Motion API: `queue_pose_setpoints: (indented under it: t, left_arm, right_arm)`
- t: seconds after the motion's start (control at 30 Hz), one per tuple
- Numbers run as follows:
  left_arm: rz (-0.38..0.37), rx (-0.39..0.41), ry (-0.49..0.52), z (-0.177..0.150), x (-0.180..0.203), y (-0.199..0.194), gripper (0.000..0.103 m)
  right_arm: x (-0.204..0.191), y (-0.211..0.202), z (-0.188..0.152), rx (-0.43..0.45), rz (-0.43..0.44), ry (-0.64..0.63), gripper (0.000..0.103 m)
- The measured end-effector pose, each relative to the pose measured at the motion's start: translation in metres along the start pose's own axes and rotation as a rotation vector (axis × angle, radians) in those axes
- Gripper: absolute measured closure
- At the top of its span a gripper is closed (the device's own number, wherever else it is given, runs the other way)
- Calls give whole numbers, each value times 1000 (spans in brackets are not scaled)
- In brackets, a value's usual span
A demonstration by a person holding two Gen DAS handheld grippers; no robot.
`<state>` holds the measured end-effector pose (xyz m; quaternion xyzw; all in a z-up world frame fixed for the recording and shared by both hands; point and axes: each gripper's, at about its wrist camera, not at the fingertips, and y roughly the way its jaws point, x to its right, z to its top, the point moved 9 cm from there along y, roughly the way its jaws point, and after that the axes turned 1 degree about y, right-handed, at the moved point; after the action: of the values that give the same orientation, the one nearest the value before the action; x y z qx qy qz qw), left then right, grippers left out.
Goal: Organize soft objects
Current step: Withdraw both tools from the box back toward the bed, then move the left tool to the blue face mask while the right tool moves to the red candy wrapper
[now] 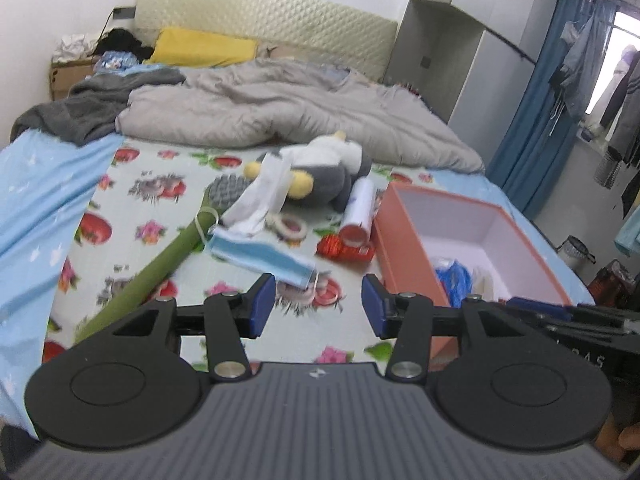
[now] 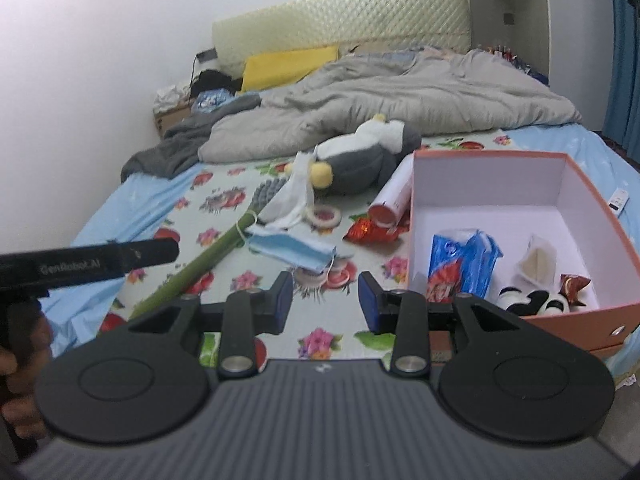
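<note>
Cluttering bed [image 1: 48, 184]: mask [image 1: 262, 254], plush [image 1: 324, 168], brush [image 1: 160, 256]

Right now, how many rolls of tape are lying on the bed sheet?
2. One tape roll lies in front of the plush penguin, beside the white cloth. The other tape roll sits partly under the blue face mask. More may be hidden.

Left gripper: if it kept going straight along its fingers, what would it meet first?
Probably the blue face mask, lying on the flowered sheet just ahead of the open, empty left gripper. Depth is hard to judge; it might touch the sheet first.
</note>
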<state>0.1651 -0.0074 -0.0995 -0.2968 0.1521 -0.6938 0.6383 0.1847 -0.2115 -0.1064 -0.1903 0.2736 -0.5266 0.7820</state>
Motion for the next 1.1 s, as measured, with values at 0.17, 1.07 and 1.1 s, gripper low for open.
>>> queue_pose_setpoints:
  t: [0.17, 1.07, 1.1]
  left_arm:
    - [-2, -47, -21, -22, -6, 7, 49]
    - [-47, -186, -242, -32, -54, 124, 49]
    - [-49, -188, -249, -31, -56, 130, 49]
  right_arm:
    - [-6, 7, -10, -20, -4, -30, 64]
    - [-11, 89, 1, -52, -42, -179, 64]
    - [-9, 97, 3, -56, -54, -180, 64]
